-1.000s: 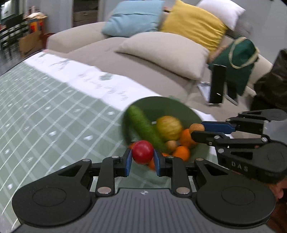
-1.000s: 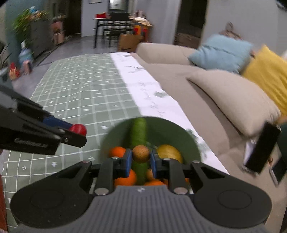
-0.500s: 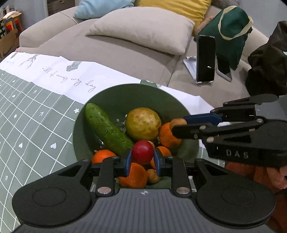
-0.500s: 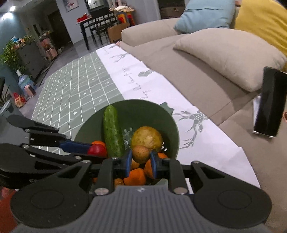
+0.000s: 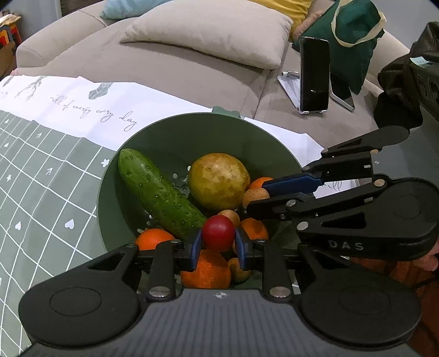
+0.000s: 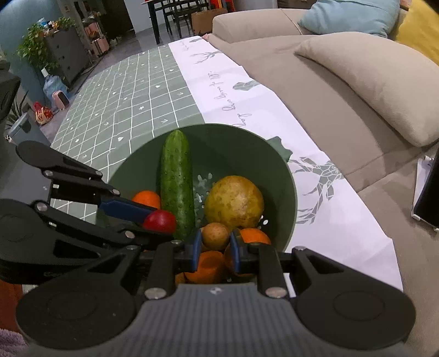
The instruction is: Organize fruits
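A green bowl point(image 5: 170, 137) point(image 6: 285, 175) on the table holds a cucumber point(image 5: 159, 192) point(image 6: 175, 181), a large yellow-green round fruit point(image 5: 219, 184) point(image 6: 233, 203), several oranges point(image 5: 153, 237) point(image 6: 146, 197) and small brown fruits point(image 5: 229, 215). My left gripper point(image 5: 218, 241) point(image 6: 160, 219) is shut on a small red fruit point(image 5: 218, 233) point(image 6: 159, 221) just above the bowl's near side. My right gripper point(image 6: 214, 243) point(image 5: 253, 196) is shut on a small brown fruit point(image 6: 215, 235) point(image 5: 255, 195) over the bowl's right side.
The table has a green checked cloth point(image 5: 35, 170) with a white border point(image 6: 247, 109). Behind it is a beige sofa with cushions point(image 5: 208, 30), a phone on a stand point(image 5: 314, 74) and a green bag point(image 5: 354, 41). Dining furniture point(image 6: 170, 13) stands far back.
Both grippers have come down and closer to the bowl, each still holding its fruit. The bowl now fills more of both views.
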Demonstrator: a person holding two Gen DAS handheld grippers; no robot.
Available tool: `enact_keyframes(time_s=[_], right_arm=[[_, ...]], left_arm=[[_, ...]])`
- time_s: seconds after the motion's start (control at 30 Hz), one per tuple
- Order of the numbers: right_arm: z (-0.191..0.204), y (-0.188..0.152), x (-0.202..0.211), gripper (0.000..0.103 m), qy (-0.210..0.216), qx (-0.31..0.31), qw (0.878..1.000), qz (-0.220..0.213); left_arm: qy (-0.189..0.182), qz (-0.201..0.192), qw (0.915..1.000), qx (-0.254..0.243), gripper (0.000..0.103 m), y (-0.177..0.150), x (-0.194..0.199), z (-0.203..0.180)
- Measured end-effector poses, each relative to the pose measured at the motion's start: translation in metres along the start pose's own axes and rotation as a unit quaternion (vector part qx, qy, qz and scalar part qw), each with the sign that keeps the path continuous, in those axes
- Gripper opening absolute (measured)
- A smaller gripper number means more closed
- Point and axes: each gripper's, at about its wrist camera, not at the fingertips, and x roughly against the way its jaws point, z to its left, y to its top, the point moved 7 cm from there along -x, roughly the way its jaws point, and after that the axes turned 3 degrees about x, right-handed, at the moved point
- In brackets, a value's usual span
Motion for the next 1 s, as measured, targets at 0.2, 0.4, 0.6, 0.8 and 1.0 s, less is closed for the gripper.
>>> enact_keyframes(time_s=[0.2, 0.4, 0.6, 0.8, 1.0], right_arm=[[0.002, 0.001, -0.003, 0.019, 0.003, 0.007, 1.0, 0.002], [0.004, 0.002, -0.003, 0.02, 0.003, 0.007, 1.0, 0.003], [0.012, 0.017, 0.021, 0.033, -0.01, 0.015, 1.0, -0.025], [0.026, 0.04, 0.072, 0.063, -0.03, 0.001, 0.996, -0.089], [0.053, 0.046, 0.127, 0.076, -0.065, -0.003, 0.985, -0.162]], left_arm=[[-0.003, -0.001, 1.0, 0.006, 0.029, -0.003, -0.001, 0.002], [-0.004, -0.016, 0.9998, 0.007, 0.046, -0.005, 0.011, 0.003], [0.016, -0.063, 0.9977, 0.022, 0.047, -0.002, 0.051, 0.01], [0.106, -0.137, 0.9842, 0.033, 0.047, 0.0, 0.116, 0.016], [0.179, -0.206, 0.9591, 0.074, 0.047, -0.013, 0.177, 0.01]])
